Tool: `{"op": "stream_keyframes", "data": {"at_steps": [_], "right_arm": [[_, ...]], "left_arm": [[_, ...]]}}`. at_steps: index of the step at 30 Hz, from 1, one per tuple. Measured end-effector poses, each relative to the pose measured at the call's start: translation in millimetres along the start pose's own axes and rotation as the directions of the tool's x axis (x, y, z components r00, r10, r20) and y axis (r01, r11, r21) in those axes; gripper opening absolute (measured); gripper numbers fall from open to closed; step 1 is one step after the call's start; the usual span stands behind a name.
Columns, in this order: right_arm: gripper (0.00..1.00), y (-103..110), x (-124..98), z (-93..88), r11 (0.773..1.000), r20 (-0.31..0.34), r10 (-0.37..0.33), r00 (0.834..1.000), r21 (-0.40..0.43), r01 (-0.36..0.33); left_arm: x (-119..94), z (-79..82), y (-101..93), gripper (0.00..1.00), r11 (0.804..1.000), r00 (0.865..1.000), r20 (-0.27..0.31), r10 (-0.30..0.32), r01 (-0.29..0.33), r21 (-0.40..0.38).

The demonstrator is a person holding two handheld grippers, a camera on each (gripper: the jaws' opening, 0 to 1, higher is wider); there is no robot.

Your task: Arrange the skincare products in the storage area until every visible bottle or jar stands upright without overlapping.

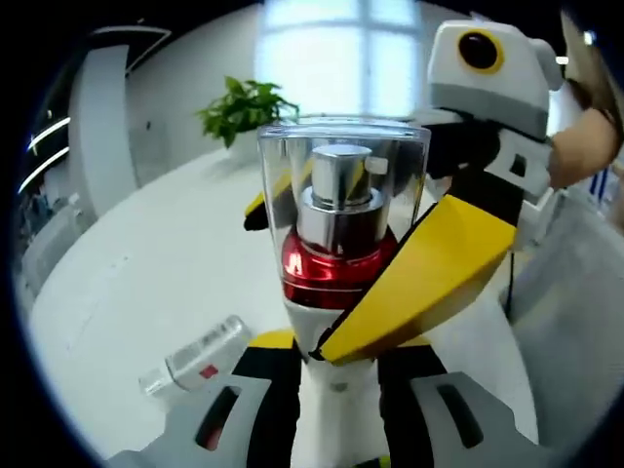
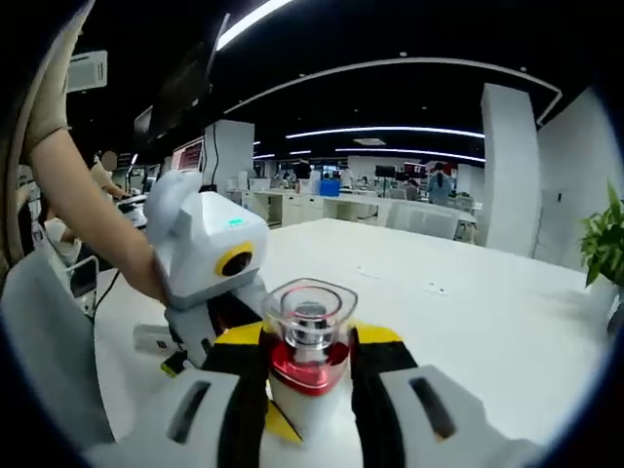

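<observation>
Both tools, left tool (image 1: 331, 375) and right tool (image 2: 310, 390), clamp one pump bottle (image 1: 339, 229) upright above the counter (image 1: 146, 273). Next, I'd judge: stand it down, then right the toppled bottle (image 1: 195, 357).

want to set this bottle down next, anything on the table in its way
Both grippers, left gripper and right gripper, grip the red-collared bottle. A small bottle lies flat on the white table nearby, left in the left gripper view.

Open-plan office: desk rows (image 2: 322, 200), ceiling lights (image 2: 385, 129)
</observation>
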State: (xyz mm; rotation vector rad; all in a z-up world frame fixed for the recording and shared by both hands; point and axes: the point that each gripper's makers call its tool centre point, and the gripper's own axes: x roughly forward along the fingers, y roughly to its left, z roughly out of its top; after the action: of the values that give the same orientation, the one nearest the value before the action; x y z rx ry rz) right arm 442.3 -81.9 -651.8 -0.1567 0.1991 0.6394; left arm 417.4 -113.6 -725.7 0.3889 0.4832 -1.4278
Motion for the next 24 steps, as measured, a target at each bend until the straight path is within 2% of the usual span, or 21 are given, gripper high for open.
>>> {"op": "stream_keyframes", "data": {"at_steps": [3, 11, 19, 24], "right_arm": [[0.32, -7.4, 8.3, 1.7, 1.000, 0.003, -0.015, 1.000, 0.000, 0.015], [0.32, -22.8, 19.3, 2.8, 0.999, -0.009, -0.034, 0.999, 0.011, 0.034], [0.31, -29.5, 19.0, 0.5, 0.996, -0.012, -0.084, 0.996, 0.043, 0.084], [0.32, -31.5, 18.7, 0.2, 0.995, -0.007, -0.081, 0.997, 0.054, 0.082]], "left_arm": [[1.5, 2.2, 9.9, 0.26, 1.000, 1.000, -0.010, -0.002, 0.002, -0.006], [3.9, 6.2, 21.9, 0.26, 1.000, 1.000, -0.018, -0.016, 0.015, -0.018], [7.8, 7.0, 22.5, 0.27, 0.999, 0.998, -0.044, -0.044, 0.044, -0.011], [9.1, 6.1, 22.8, 0.27, 0.999, 0.997, -0.062, -0.049, 0.048, -0.019]]}}
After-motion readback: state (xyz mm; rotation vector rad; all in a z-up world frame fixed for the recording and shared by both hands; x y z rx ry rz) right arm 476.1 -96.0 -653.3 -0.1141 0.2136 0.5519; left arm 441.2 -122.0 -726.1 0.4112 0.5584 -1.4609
